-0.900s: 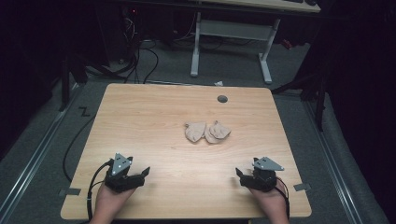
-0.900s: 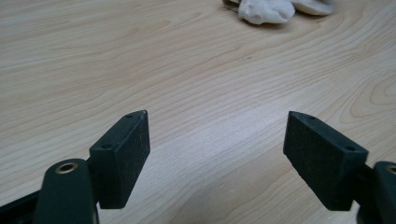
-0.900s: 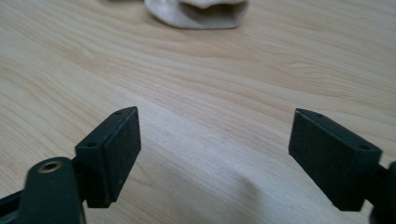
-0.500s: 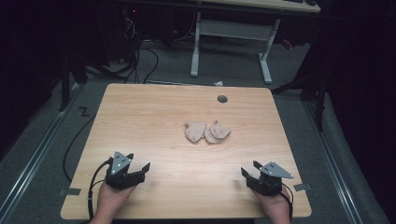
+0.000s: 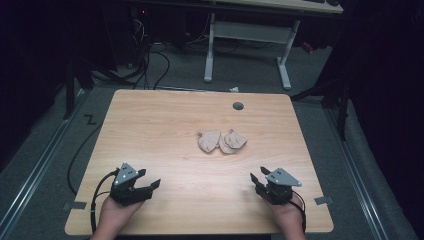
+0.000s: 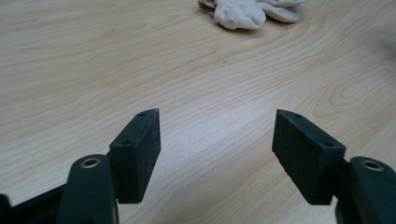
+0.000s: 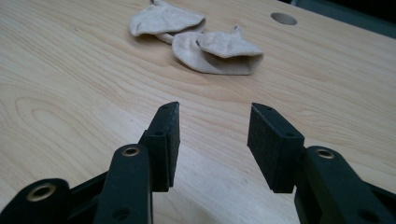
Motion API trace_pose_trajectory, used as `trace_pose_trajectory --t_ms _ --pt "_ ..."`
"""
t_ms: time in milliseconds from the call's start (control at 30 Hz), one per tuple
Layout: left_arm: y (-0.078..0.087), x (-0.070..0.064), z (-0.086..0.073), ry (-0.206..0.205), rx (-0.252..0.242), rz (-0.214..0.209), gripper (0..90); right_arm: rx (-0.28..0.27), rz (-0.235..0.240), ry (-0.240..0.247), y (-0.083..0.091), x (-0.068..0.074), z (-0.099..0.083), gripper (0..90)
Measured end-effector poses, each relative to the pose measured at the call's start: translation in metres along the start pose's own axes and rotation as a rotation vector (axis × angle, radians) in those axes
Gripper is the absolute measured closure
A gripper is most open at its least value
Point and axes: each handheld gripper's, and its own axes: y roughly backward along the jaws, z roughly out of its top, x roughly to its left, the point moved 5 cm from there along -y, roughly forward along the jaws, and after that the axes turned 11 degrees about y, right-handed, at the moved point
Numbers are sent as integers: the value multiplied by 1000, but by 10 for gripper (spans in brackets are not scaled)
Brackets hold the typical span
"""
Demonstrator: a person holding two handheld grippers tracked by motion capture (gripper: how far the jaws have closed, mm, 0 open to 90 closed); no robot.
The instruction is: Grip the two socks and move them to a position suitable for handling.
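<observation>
Two beige socks lie side by side near the middle of the wooden table [image 5: 165, 125]: one sock [image 5: 209, 140] on the left, the other sock [image 5: 233, 141] touching it on the right. My left gripper [image 5: 150, 178] rests near the front left, open and empty, jaws pointing right. My right gripper [image 5: 257, 176] sits near the front right, open and empty, jaws aimed toward the socks. In the left gripper view the left gripper [image 6: 217, 115] stands wide apart over bare wood, the socks [image 6: 243, 11] far off. In the right gripper view the right gripper [image 7: 215, 108] faces both socks [image 7: 219, 53].
A round cable hole [image 5: 238, 106] sits near the table's far edge, also the hole [image 7: 284, 18] behind the socks. Beyond the table stand a white desk frame [image 5: 210, 45] and loose floor cables [image 5: 150, 65]. Black cables trail from both grippers off the front edge.
My right gripper drifted slightly right, then came back left toward the socks. The left gripper has barely moved. Both stay open and the socks lie where they were.
</observation>
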Motion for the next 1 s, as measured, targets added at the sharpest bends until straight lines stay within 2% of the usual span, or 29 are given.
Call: trace_pose_trajectory --t_ms 100,233,267,300,367,400,433,467,500,533,567,600,633,667,700,733,767,800,833,967,1000 --pt "-5 -6 1 -20 -17 -20 351 11 16 -28 -10 -4 8 582" --pt "-12 -12 1 -35 -2 -31 355 14 49 -53 -27 -13 28 673" --pt "-14 -12 -1 -37 3 -28 356 21 57 -52 -42 -20 38 748" --pt "-14 -12 -2 -39 7 -26 356 21 57 -52 -42 -20 38 748" --pt "-15 -12 -4 -45 6 -14 361 28 63 -68 -60 -29 47 823" --pt "-14 -12 -5 -32 11 -16 362 49 60 -59 -78 -36 53 883" --pt "-14 -12 -5 -32 11 -16 363 49 60 -59 -78 -36 53 883" --pt "-13 -12 -5 -31 11 -15 371 103 59 -31 -102 -43 60 898" --pt "-12 -12 -6 -30 6 -11 371 103 59 -31 -102 -43 60 898" --pt "-10 -11 -6 -36 10 -9 387 134 54 -25 -121 -48 65 899" --pt "-8 -11 -6 -34 6 -5 387 134 54 -25 -121 -48 65 899" --pt "-4 -10 -8 -28 -1 -6 408 171 52 -16 -137 -52 67 899" --pt "-4 -10 -8 -28 -1 -6 414 171 52 -16 -137 -52 67 899" --pt "-2 -10 -9 -28 1 -6 414 206 58 -8 -148 -52 65 899" --pt "-1 -10 -11 -31 6 -4 420 276 71 16 -160 -48 58 899" --pt "0 -9 -13 -32 10 -3 420 276 71 16 -160 -48 58 899" --pt "2 -9 -13 -31 10 -4 424 310 70 36 -162 -45 52 900" --pt "3 -10 -13 -22 0 -6 426 296 61 46 -160 -42 51 900" --pt "4 -10 -12 -21 -7 -10 432 293 69 33 -157 -40 49 900" --pt "6 -16 -10 -23 -25 -23 429 264 99 53 -130 -20 38 900" --pt "3 -21 -9 -12 -28 -42 425 239 140 44 -115 -5 33 900"
